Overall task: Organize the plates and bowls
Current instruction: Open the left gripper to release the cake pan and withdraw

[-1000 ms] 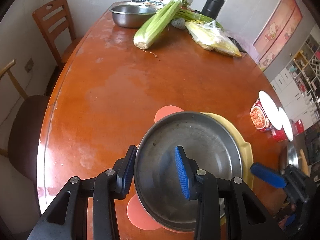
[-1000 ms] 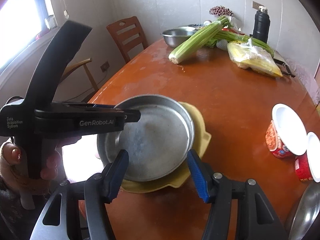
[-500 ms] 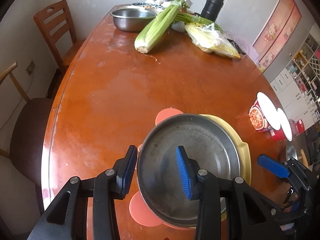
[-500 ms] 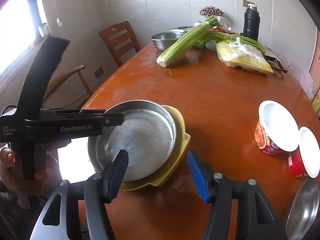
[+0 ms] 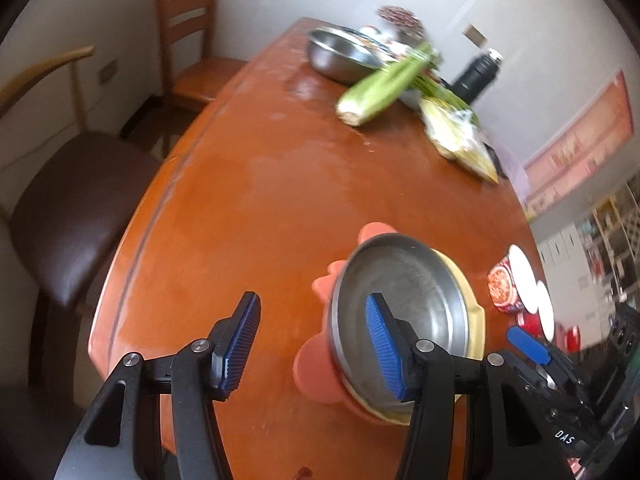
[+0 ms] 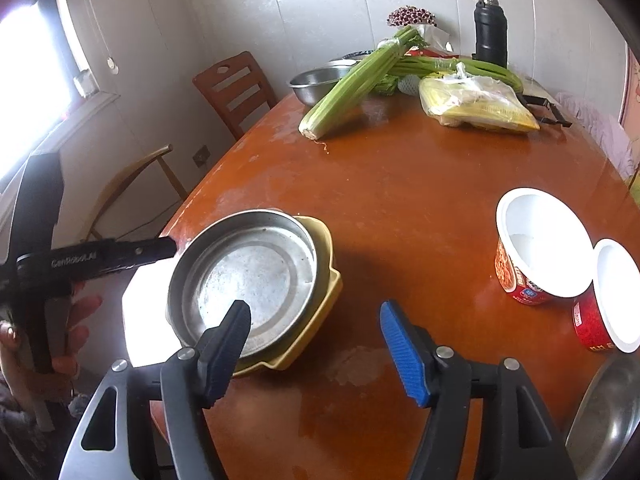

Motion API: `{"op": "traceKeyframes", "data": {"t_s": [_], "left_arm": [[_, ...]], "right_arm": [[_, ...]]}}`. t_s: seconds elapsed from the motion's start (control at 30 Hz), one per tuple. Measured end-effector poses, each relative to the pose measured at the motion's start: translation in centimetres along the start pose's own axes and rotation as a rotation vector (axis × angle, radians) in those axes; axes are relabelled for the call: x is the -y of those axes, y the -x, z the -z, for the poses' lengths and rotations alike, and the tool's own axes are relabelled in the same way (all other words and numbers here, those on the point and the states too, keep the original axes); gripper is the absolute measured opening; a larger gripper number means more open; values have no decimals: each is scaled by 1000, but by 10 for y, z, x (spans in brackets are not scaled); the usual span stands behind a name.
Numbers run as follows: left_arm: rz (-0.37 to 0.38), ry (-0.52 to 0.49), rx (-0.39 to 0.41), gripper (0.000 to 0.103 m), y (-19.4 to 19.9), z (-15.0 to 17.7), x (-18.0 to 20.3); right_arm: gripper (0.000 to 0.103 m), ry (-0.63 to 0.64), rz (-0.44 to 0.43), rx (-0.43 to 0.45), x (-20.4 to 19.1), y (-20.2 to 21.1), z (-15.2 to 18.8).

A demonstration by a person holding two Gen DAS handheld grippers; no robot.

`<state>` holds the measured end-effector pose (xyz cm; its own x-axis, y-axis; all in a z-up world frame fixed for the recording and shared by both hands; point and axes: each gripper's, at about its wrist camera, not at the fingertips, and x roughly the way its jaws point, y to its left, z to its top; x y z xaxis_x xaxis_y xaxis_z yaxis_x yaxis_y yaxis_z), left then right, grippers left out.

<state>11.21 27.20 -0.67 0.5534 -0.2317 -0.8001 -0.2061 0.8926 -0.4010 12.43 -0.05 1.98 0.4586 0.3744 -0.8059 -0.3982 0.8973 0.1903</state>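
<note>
A: So, what can't you make out from your left wrist view?

B: It is motion-blurred. Your left gripper [image 5: 312,344] stands wide open and holds nothing; its right pad covers part of the steel pan [image 5: 404,312]. The pink plate [image 5: 316,372] under the stack shows only as lobes at the pan's left edge.

A: And from your right wrist view?

B: Your right gripper [image 6: 316,344] is spread wide too, empty, above bare table [image 6: 400,208]. The pink plate is lost in glare left of the pan [image 6: 248,276]. A second steel dish [image 6: 604,420] is cut off at the lower right corner.

A: Containers?

B: The steel pan sits nested in the yellow dish [image 6: 320,280] near the table's near-left edge; the pan looks empty. Two noodle cups [image 6: 536,248], touching, stand to the right, their white lids on, contents hidden. A steel bowl [image 6: 316,84] at the far end lies partly behind the celery [image 6: 352,84]; you cannot tell what it holds
</note>
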Motion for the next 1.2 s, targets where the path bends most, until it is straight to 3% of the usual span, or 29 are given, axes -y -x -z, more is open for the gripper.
{"op": "traceKeyframes", "data": {"t_s": [0.27, 0.4, 0.5, 1.0, 1.2], "left_arm": [[76, 144, -19, 57, -7, 22, -7], [168, 198, -29, 57, -12, 32, -9], [121, 204, -29, 57, -14, 36, -7], [40, 154, -68, 58, -31, 38, 11], [63, 124, -85, 58, -43, 32, 28]], "right_arm": [[69, 8, -74, -55, 8, -10, 0], [69, 8, -109, -98, 10, -20, -1], [69, 13, -119, -121, 9, -27, -3], [69, 20, -138, -204, 6, -56, -3], [69, 9, -126, -203, 12, -61, -5]]}}
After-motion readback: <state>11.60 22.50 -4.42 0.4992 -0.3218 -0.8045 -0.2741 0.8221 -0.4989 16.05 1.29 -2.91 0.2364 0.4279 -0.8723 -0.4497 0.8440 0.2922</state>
